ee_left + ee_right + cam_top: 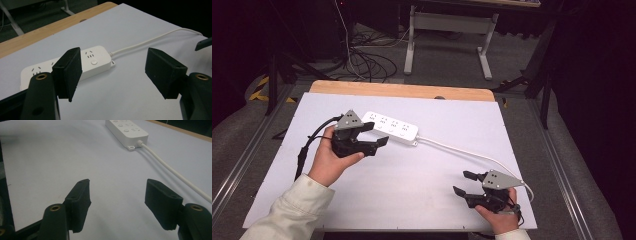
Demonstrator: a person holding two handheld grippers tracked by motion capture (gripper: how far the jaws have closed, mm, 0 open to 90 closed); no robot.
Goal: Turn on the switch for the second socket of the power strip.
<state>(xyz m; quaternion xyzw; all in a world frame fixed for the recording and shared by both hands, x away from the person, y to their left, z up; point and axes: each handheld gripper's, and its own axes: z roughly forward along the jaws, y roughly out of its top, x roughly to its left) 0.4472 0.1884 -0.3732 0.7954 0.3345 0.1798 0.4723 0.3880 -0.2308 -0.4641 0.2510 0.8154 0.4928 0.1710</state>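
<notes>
- Near the far left of the white sheet [412, 170], my left gripper [381, 135] hovers just beside the strip [390, 127], jaws spread wide with nothing between them.
- Down at the near right corner, my right gripper [464, 182] sits low over the sheet, jaws also wide apart and empty, well apart from the strip.
- The strip lies flat, slanting across the far half of the sheet; its cord [472, 155] runs off its right end and curves toward my right hand [499, 217].
- Judging by the left gripper view, the step in hand looks like an approach to the strip's cord end, where the round button [94, 62] sits.
- To do it well, I would square my 2 left pads [72, 72] to the strip's long sides before closing, so they bite flat faces and not a rounded corner.
- I would come in low and level; the body is shallow, so a high grip may slide off.
- The strip is smooth, hard white plastic, a long slab with rounded edges, a small mounting tab by the cord and rows of socket slots on top.
- Such a shell may slip under rubbery pads, so a slow, firm squeeze suits it.
- The cord is round, white and pliant; it could drag or twist the strip if pulled.
- The sheet is matt and even, over a wooden table [402, 90] with a pale edge.
</notes>
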